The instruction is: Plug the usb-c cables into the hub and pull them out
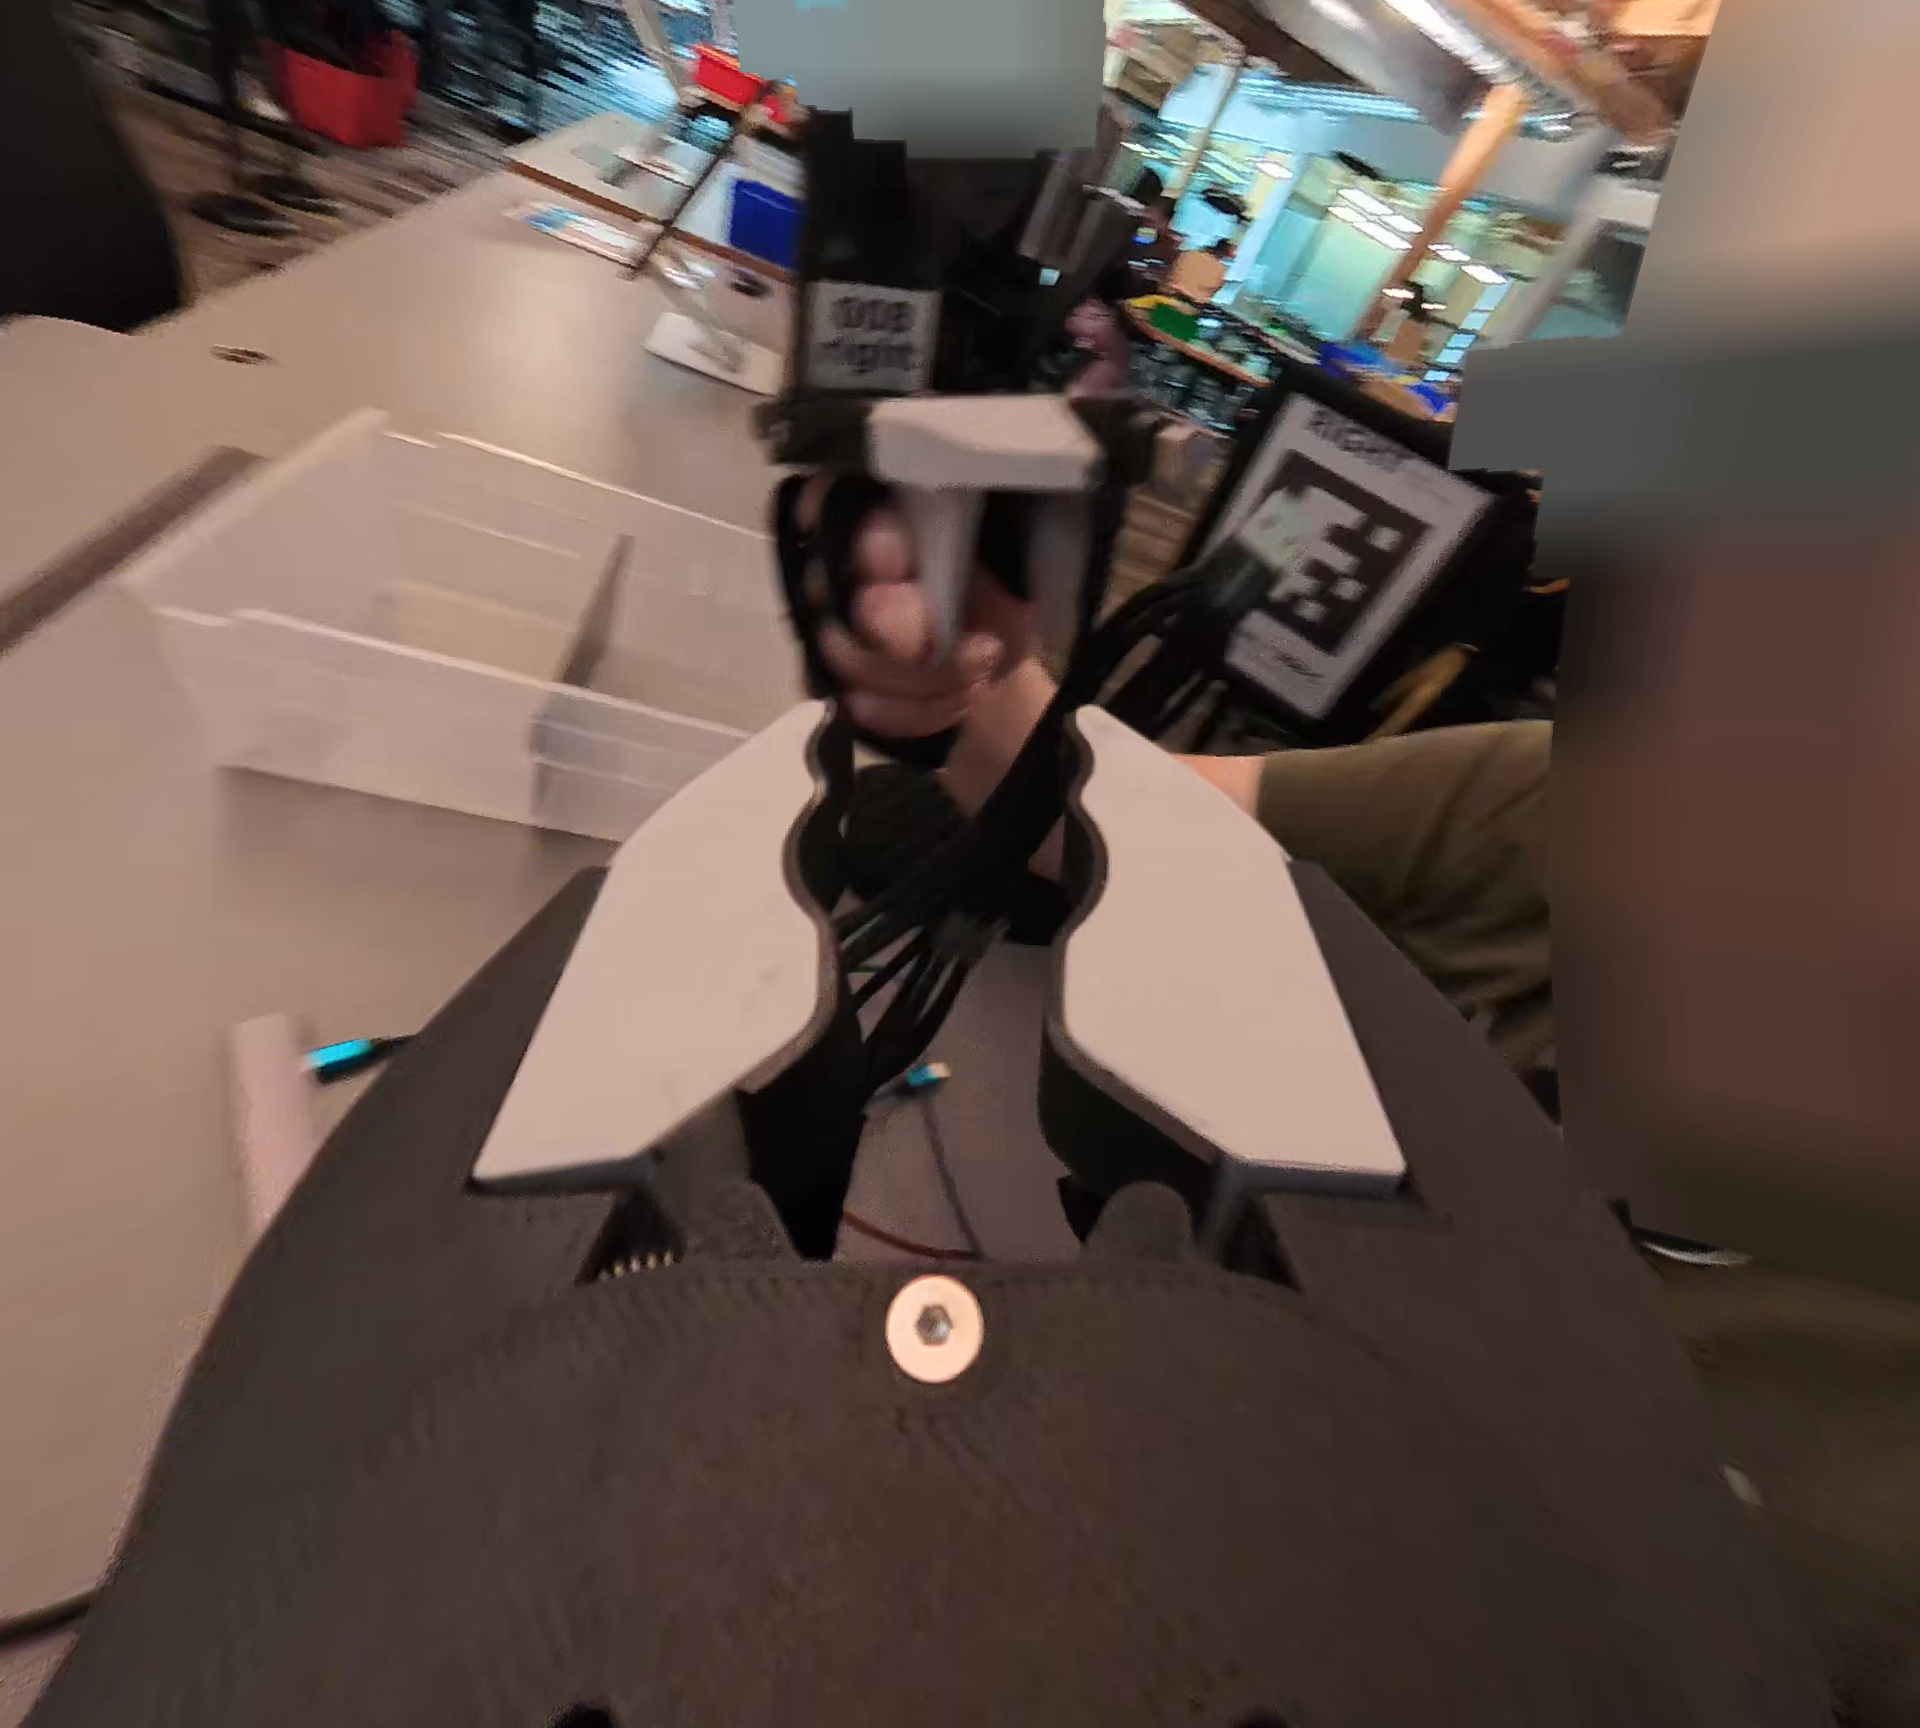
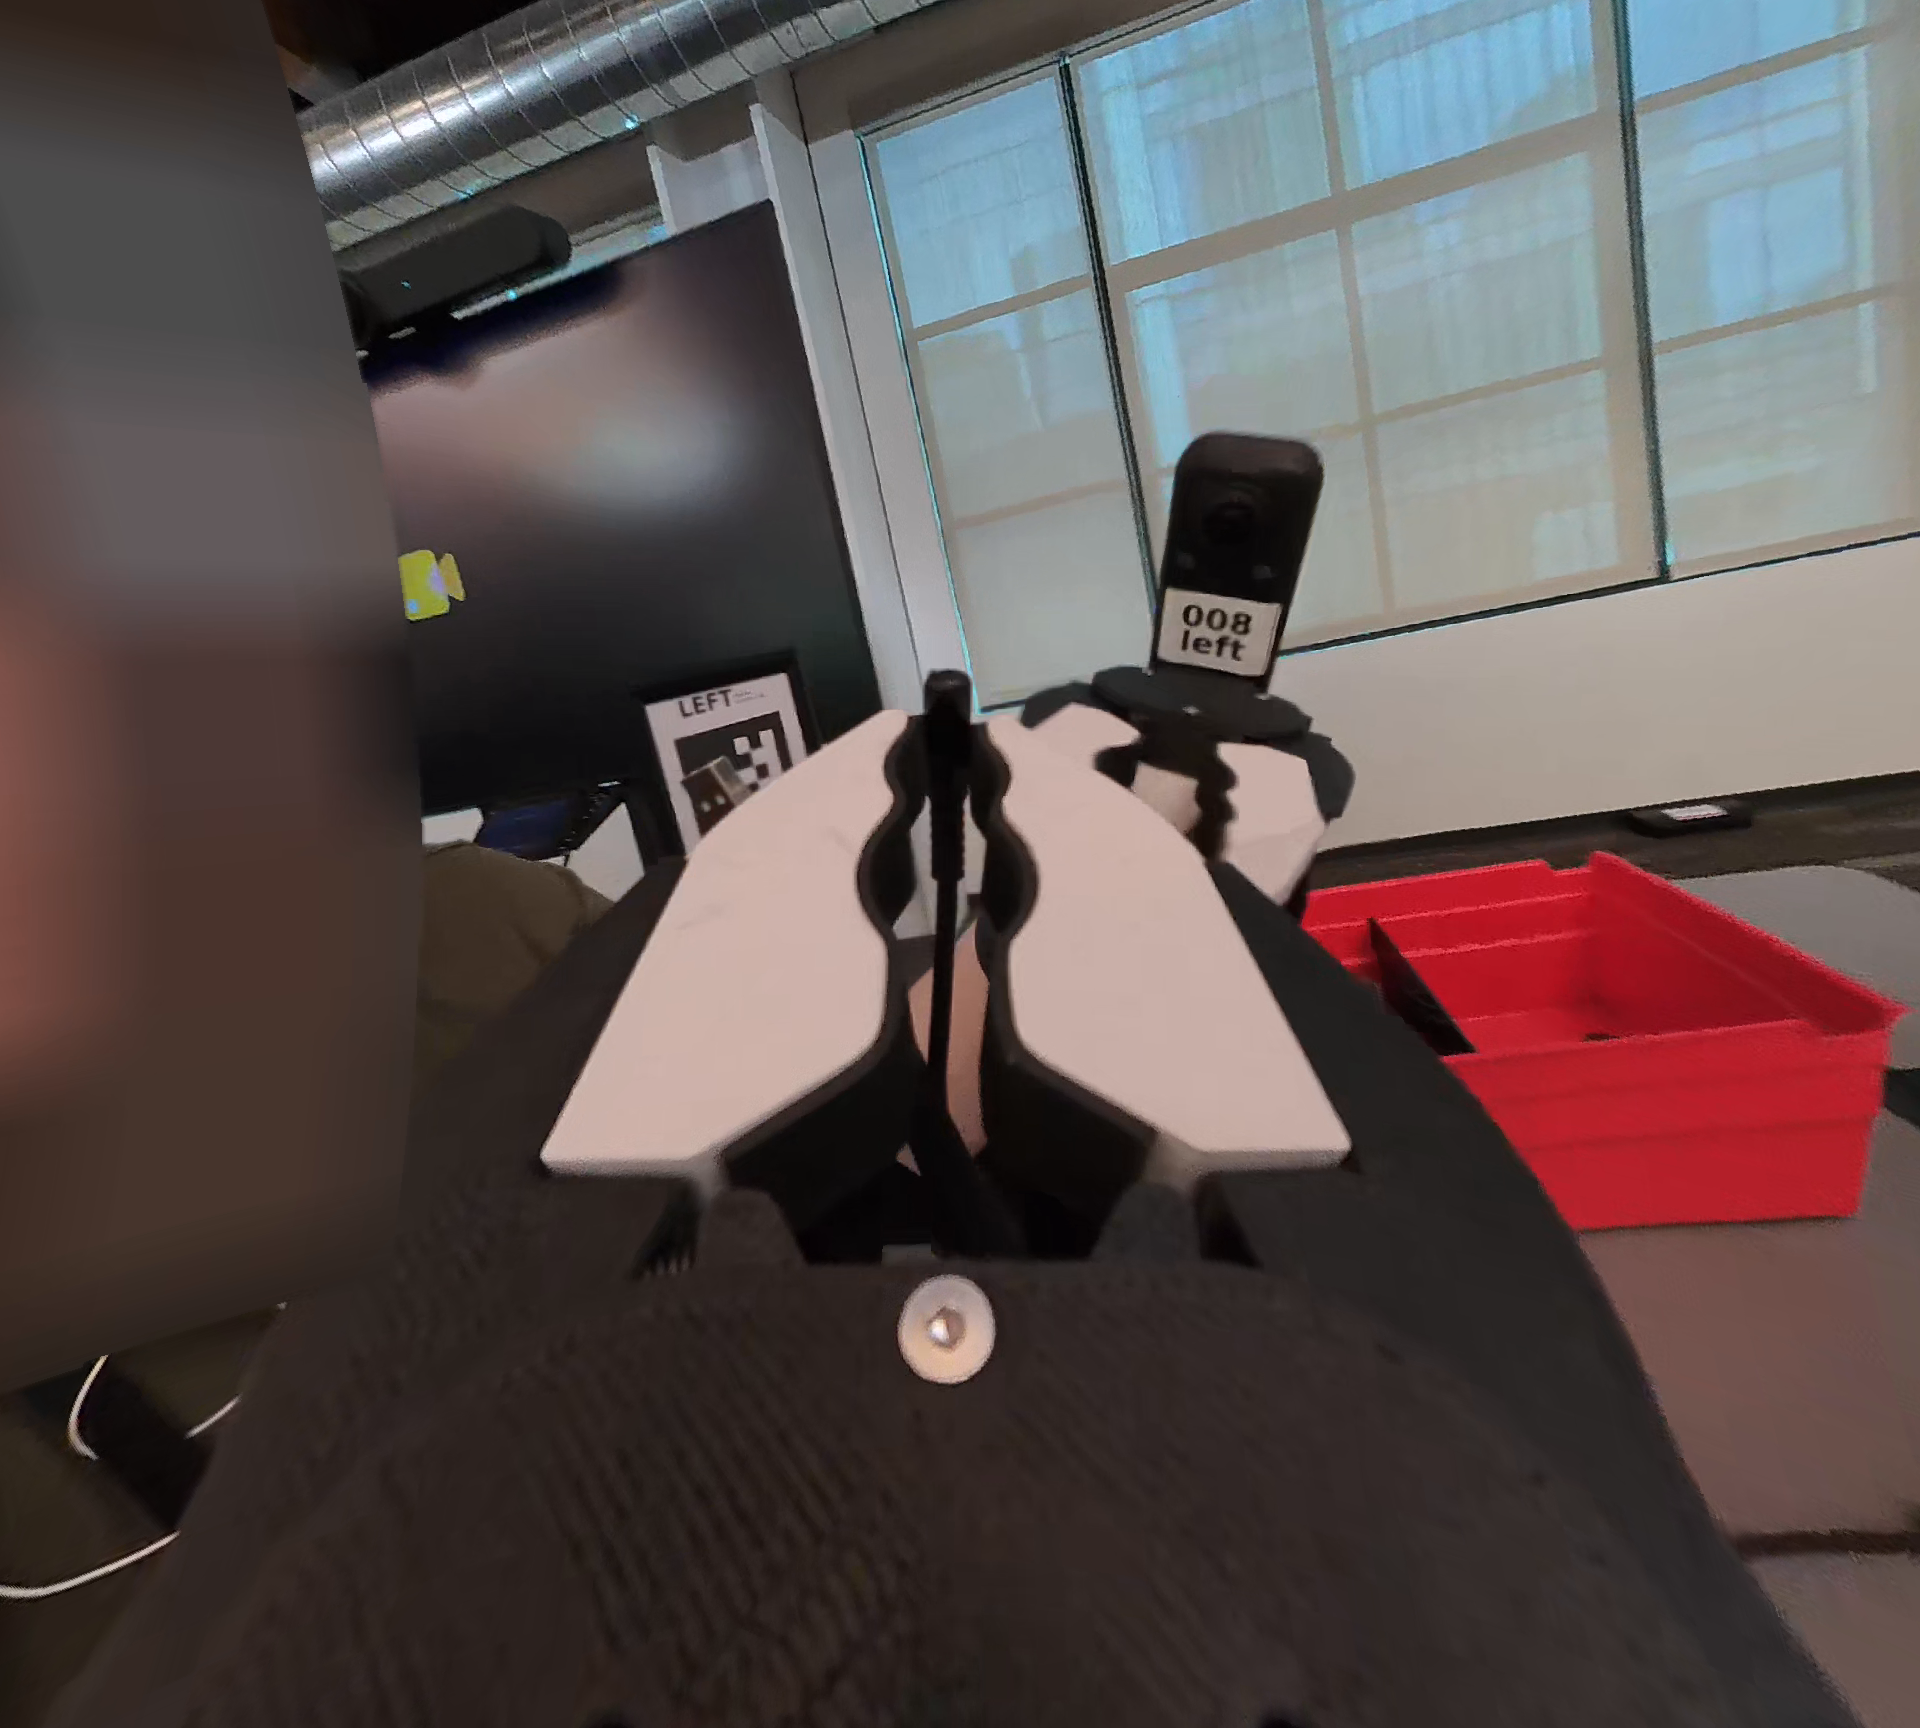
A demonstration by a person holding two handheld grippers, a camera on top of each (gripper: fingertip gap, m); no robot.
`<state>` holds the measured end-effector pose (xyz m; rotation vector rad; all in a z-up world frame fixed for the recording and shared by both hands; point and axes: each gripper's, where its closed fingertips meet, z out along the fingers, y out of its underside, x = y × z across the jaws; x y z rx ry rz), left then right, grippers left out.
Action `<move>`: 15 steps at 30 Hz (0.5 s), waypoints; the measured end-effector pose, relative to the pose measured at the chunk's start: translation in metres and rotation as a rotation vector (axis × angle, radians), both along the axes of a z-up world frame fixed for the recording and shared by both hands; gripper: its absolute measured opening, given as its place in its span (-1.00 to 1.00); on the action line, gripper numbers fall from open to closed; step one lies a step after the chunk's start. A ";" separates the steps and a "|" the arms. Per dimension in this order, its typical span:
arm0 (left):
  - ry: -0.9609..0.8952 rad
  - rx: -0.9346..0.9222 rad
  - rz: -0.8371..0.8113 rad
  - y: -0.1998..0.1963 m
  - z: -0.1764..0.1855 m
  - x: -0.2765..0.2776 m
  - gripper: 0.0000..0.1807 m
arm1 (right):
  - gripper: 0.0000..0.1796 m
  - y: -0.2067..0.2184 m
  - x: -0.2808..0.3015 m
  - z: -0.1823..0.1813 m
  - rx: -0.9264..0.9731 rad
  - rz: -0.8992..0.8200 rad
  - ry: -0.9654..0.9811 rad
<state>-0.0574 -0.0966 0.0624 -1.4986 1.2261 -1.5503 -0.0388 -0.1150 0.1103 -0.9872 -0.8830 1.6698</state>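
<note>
My left gripper (image 1: 951, 733) has its white fingers closed around a black hub (image 1: 1029, 909) with several black cables (image 1: 904, 982) fanning out of it; blur hides the exact contact. My right gripper (image 2: 940, 733) is shut on a thin black usb-c cable (image 2: 948, 847), its plug end sticking up past the fingertips. The two grippers face each other above the table. The right gripper also shows in the left wrist view (image 1: 977, 452), held by a hand. The left gripper also shows in the right wrist view (image 2: 1210, 774). Loose cyan-tipped plugs (image 1: 348, 1055) lie on the table (image 1: 156, 951).
A white divided tray (image 1: 416, 629) sits on the table to the left. A red divided tray (image 2: 1621, 1034) sits to the right. A framed black-and-white marker board (image 1: 1340, 535) stands behind. A person's olive sleeve (image 1: 1403, 826) is close on the right. Across from one pair of fingers to the other is roughly 5 centimeters.
</note>
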 end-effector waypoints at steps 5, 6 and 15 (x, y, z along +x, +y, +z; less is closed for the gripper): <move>0.311 0.099 0.393 0.080 -0.075 -0.003 -0.59 | -0.91 -0.008 0.030 0.022 0.100 -0.100 -0.042; 0.396 0.103 0.447 0.093 -0.095 -0.004 -0.61 | -0.92 -0.011 0.036 0.027 0.121 -0.121 -0.048; 0.866 0.041 0.449 0.124 -0.223 0.000 -0.47 | -0.91 -0.022 0.069 0.050 0.194 -0.193 -0.015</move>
